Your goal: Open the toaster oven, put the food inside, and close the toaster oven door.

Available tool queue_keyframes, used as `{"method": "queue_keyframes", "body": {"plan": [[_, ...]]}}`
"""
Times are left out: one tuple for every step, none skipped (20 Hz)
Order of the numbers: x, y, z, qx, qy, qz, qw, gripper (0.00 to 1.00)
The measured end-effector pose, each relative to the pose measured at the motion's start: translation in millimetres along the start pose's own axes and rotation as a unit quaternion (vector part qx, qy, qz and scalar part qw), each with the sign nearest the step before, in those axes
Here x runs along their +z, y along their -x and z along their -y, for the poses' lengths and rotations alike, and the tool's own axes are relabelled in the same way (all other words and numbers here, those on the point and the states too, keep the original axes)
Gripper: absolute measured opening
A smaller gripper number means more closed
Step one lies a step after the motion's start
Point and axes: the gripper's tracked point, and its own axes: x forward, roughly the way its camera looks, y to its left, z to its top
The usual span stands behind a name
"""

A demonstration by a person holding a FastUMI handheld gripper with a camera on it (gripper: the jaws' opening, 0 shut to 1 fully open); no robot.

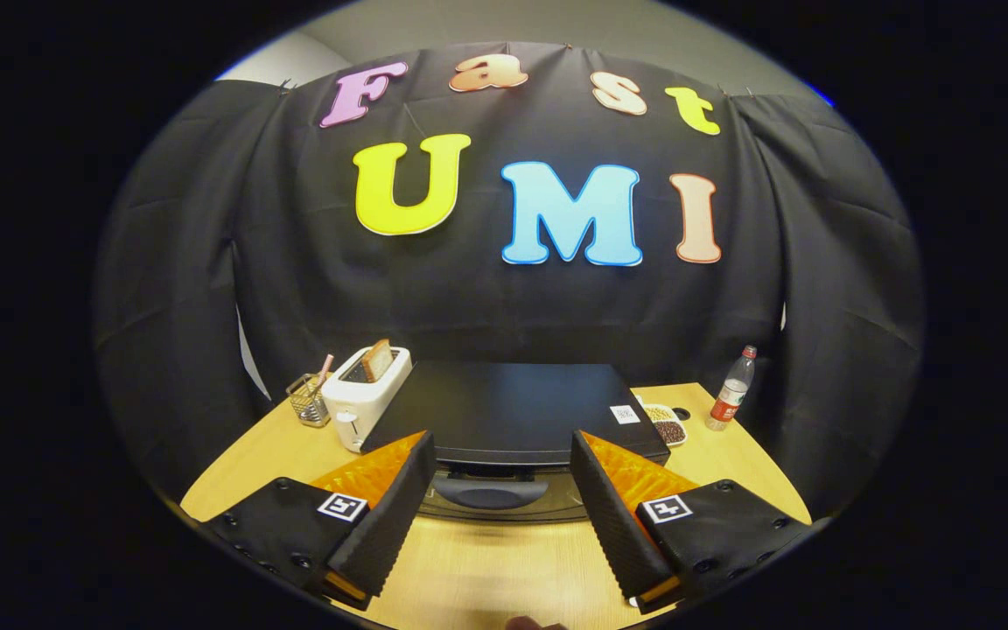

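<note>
Black toaster oven (513, 411) shut on the wooden table (486, 569), handle (488, 495) between the fingertips, white toaster (362, 395) holding bread (376, 359), wire basket (308, 400) with a pink item, divided dish (666, 424) of beans, gripper (502, 459) level, fingers spread apart, gripping nothing

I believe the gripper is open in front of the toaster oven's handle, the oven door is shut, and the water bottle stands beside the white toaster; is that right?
Not quite. In the gripper view the water bottle stands on the far side of the toaster oven from the white toaster, by a snack dish. The rest holds: the gripper is open before the handle, door shut.
</note>
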Motion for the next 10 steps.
{"method": "queue_keyframes", "body": {"plan": [[-7.0, -8.4, -2.7, 0.001, -0.001, -0.007, 1.000, 0.98], [-12.8, -15.9, -3.0, 0.001, -0.002, -0.015, 1.000, 0.98], [-20.1, -22.2, -3.6, 0.001, -0.003, -0.023, 1.000, 0.98], [-25.4, -27.7, -4.3, 0.001, -0.003, -0.030, 1.000, 0.98], [-30.7, -33.9, -5.7, 0.001, -0.002, -0.037, 0.999, 0.98], [-34.6, -39.8, -7.2, 0.002, 0.002, -0.044, 0.999, 0.98], [-39.1, -45.6, -8.6, 0.003, 0.005, -0.050, 0.999, 0.98], [-41.9, -50.5, -7.9, 0.000, 0.007, -0.055, 0.998, 0.98], [-45.0, -55.4, -7.1, -0.003, 0.006, -0.057, 0.998, 0.99], [-47.8, -61.0, -6.6, -0.004, 0.002, -0.062, 0.998, 0.98]]}}
